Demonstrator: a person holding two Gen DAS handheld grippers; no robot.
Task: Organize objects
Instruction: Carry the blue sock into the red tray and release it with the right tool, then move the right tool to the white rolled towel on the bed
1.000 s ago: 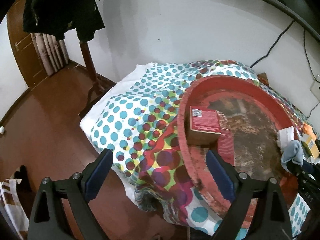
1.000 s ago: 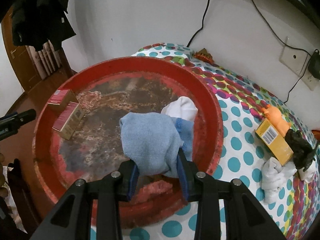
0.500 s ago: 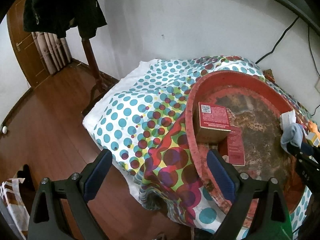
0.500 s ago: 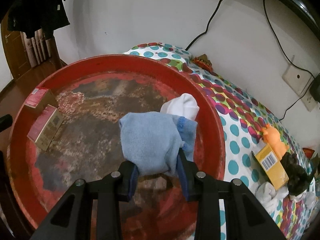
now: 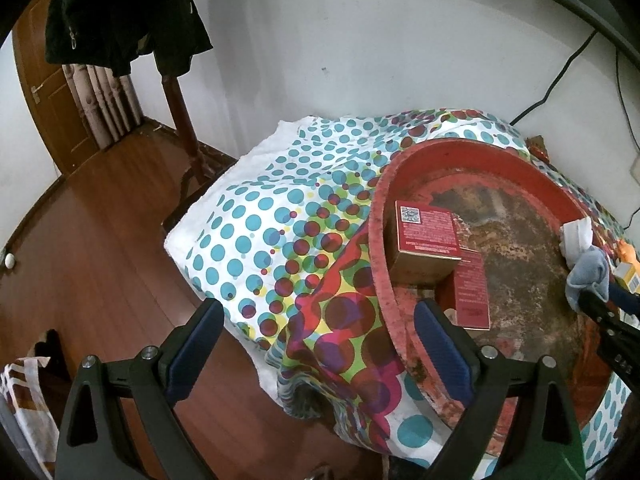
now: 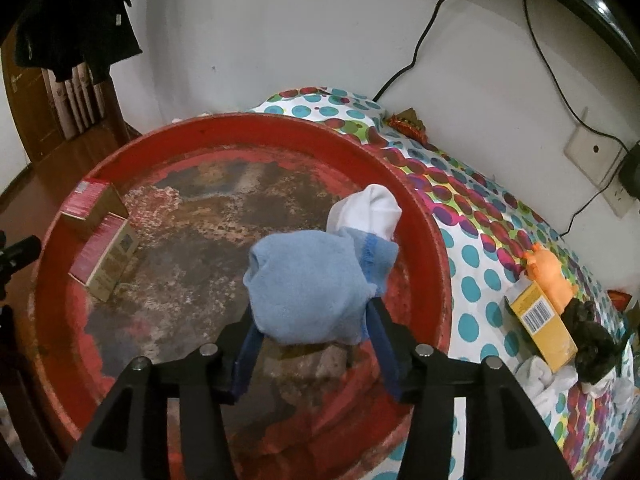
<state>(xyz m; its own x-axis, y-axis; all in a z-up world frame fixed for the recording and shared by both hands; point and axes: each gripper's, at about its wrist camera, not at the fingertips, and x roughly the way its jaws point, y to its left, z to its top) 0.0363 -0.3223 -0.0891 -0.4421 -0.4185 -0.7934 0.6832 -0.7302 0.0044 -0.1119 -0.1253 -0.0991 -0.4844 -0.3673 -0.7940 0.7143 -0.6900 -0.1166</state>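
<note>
A big round red tray [image 6: 436,248] with a worn bottom lies on a dotted cloth. My right gripper [image 6: 316,330] is shut on a rolled light-blue sock [image 6: 304,284] and holds it over the tray's right side, in front of a white sock [image 6: 372,208] near the rim. Two red boxes [image 6: 102,240] lie at the tray's left edge. In the left wrist view my left gripper [image 5: 316,344] is open and empty at the tray's [image 5: 384,240] near-left rim, with the red boxes [image 5: 428,232] just beyond it.
On the cloth [image 6: 472,256] right of the tray lie a yellow box [image 6: 540,324], an orange toy [image 6: 548,272], a black object [image 6: 592,332] and white socks [image 6: 540,376]. A wall with cables and a socket is behind. Wooden floor [image 5: 80,248] and a coat stand [image 5: 180,112] are to the left.
My left gripper has drawn back and left, away from the tray. My right gripper, still holding the blue sock, has moved a little further over the tray.
</note>
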